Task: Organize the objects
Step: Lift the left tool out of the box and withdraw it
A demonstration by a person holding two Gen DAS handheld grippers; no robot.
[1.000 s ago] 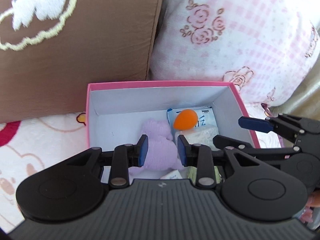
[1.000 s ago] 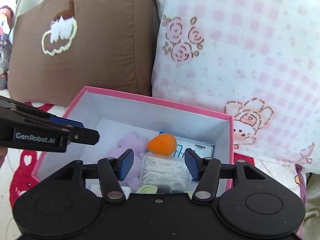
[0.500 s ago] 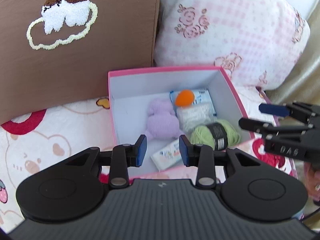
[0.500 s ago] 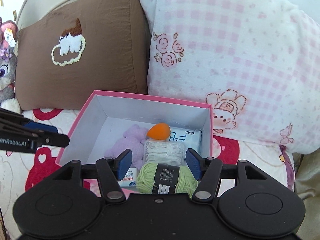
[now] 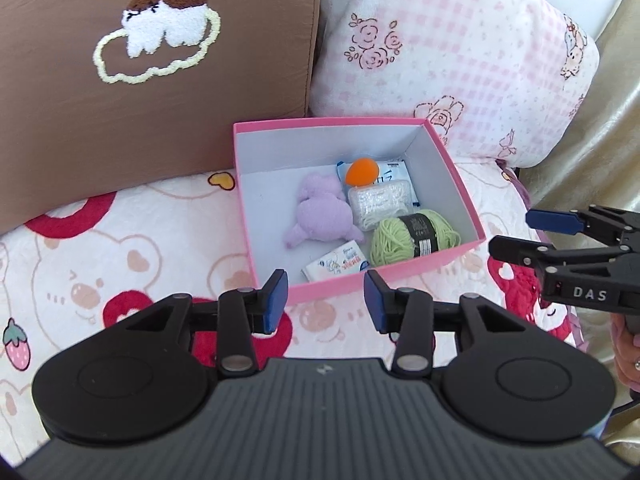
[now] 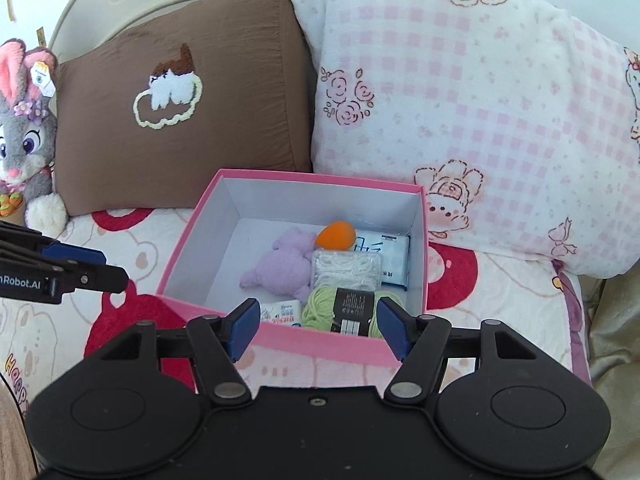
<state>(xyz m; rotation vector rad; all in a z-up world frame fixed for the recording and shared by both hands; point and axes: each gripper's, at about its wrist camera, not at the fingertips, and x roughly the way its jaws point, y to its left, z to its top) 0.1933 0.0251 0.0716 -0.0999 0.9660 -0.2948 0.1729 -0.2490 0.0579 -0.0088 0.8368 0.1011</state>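
A pink box (image 5: 460, 172) (image 6: 188, 254) stands on the bed. Inside lie a purple plush (image 5: 320, 212) (image 6: 280, 266), an orange sponge (image 5: 361, 171) (image 6: 336, 235), a clear packet of white items (image 5: 380, 202) (image 6: 346, 270), green yarn (image 5: 390, 242) (image 6: 318, 312), a small tissue pack (image 5: 338, 266) (image 6: 280, 312) and a blue-white pack (image 6: 386, 252). My left gripper (image 5: 326, 300) is open and empty before the box's near wall. My right gripper (image 6: 318, 326) is open and empty at the box's near edge; it also shows in the left wrist view (image 5: 532, 236).
A brown pillow (image 5: 120, 80) (image 6: 180, 112) and a pink checked pillow (image 5: 460, 52) (image 6: 480, 120) stand behind the box. A grey bunny toy (image 6: 24, 140) sits at far left. The bedspread (image 5: 100, 260) has bear and heart prints.
Both grippers have pulled back out of the box and away from it. Both stay open and empty. The yarn and tissue pack have come into sight.
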